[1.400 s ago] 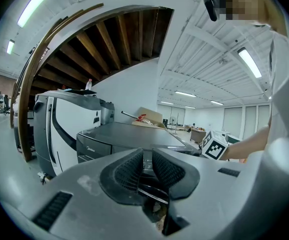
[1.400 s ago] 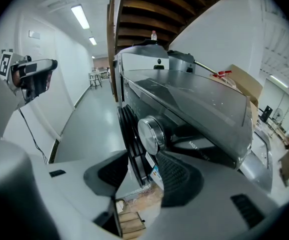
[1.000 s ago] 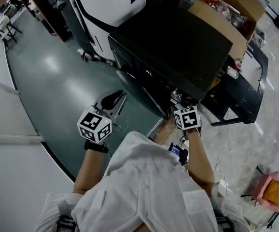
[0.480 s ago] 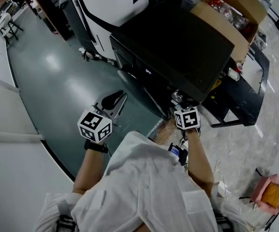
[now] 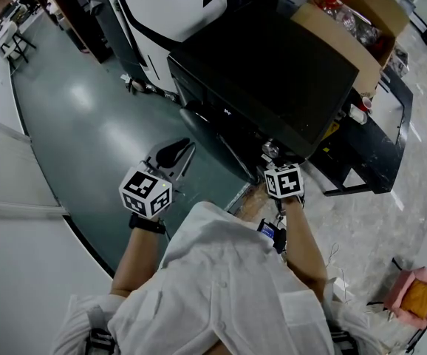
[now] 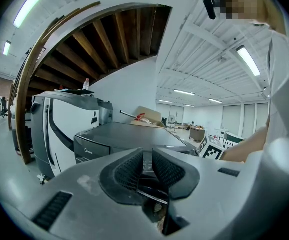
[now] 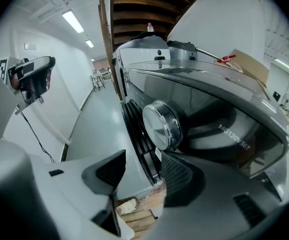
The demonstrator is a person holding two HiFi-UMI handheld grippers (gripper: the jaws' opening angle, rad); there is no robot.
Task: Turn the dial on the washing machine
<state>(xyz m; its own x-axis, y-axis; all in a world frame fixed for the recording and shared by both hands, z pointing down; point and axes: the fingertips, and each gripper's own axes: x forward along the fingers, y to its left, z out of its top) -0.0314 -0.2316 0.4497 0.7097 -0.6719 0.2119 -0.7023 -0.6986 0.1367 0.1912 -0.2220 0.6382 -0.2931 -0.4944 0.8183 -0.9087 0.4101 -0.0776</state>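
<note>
The black washing machine [image 5: 272, 72] stands in front of me, its front panel facing down-left in the head view. Its round silver dial [image 7: 160, 125] sits on the front, also seen as a small knob, the dial [image 5: 270, 149]. My right gripper [image 7: 143, 171] is open, with the dial just ahead of and above its jaws and not between them. In the head view the right gripper [image 5: 275, 163] is right at the dial. My left gripper [image 5: 180, 150] hangs over the floor left of the machine; the left gripper [image 6: 145, 166] is shut on nothing.
A large white and black machine [image 5: 169, 6] stands behind the washer. An open cardboard box [image 5: 354, 21] with clutter sits at its right. A black table [image 5: 369, 139] is lower right. Wooden slats [image 7: 134, 216] lie under the washer. Green floor [image 5: 88, 124] stretches left.
My right gripper has edged slightly left and closer to the dial. The left gripper has stayed where it was.
</note>
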